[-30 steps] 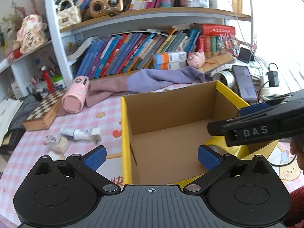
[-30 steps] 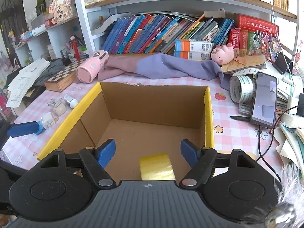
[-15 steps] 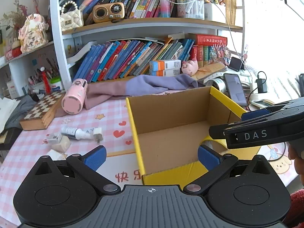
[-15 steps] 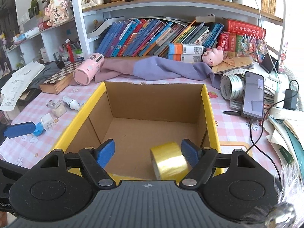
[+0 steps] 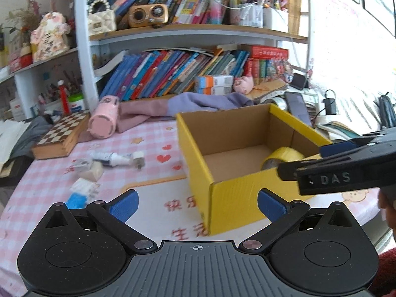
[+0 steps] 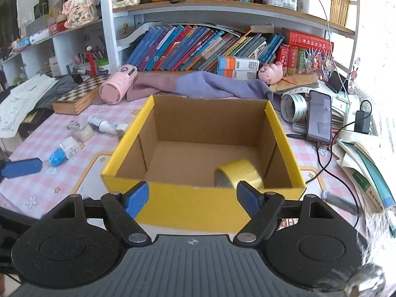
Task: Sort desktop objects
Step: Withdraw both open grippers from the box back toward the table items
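1. The right gripper is seen with its blue fingers spread wide and nothing held between them; the near yellow wall of the cardboard box is framed just beyond the tips.
2. The left gripper is likewise seen spread wide and empty, with the pink checked bench showing between its fingers and the near corner of the box just ahead of its right finger.
3. The roll of yellow tape is shown as a shiny golden-yellow ring with a grey inner core, lying tilted on the brown floor of the box, in the near right corner, just beyond the right gripper's right finger and not touched by it.
4. In the left wrist view the tape is seen at the far right of the box, partly hidden behind the right gripper's black arm, which crosses in from the right.
5. Left of the box, beyond the left gripper's left finger, small items are scattered on the bench: a blue-and-white packet and a small white bottle.
6. Only the right wrist view shows the phone clearly, lying right of the box.
7. Farthest back, a pink cylinder, a chessboard box and a purple cloth are seen below the bookshelf.
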Demonstrator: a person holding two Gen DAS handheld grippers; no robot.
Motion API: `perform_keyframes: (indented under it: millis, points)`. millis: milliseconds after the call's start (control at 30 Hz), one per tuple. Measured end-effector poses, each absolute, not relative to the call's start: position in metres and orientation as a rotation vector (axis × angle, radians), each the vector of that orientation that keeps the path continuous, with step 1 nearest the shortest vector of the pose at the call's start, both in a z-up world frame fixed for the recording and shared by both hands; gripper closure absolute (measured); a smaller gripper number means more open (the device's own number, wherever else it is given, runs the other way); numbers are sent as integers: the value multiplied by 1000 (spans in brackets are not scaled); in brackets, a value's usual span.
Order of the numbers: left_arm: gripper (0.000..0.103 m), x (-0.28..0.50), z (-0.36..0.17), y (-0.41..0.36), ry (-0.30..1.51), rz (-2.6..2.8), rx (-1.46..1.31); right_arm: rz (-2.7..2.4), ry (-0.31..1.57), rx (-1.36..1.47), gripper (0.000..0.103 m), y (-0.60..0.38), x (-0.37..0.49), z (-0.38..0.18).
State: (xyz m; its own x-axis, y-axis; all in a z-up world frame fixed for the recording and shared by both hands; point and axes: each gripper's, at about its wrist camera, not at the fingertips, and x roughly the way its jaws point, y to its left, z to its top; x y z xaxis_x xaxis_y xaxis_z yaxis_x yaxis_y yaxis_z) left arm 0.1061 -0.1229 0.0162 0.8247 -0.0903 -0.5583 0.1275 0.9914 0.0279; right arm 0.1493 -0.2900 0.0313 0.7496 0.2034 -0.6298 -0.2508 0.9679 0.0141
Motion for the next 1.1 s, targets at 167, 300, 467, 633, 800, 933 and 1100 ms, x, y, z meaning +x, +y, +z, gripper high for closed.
perform_keyframes:
  millis: [167,300,467,633,800,933,1100]
  points:
    - [0,94,13,-106,610,-72,67,236,680,-91,26,-277,129,29]
    - [0,81,13,-96,612,-88,72,230,680,-84,26,-265,116,29]
    - [0,66,11,-75,624,-72,72,239,708,-67,26,-247,104,24]
    - [0,53,5,-57,670,-51,86,263,742,-50,26,-224,92,15]
    - [0,38,0,-40,693,-36,119,279,789,-24,26,-205,85,4]
    - [0,29,-1,-24,701,-18,107,301,809,-31,26,-188,77,0]
    - [0,22,0,-11,700,-14,88,321,822,-45,26,-172,72,-2]
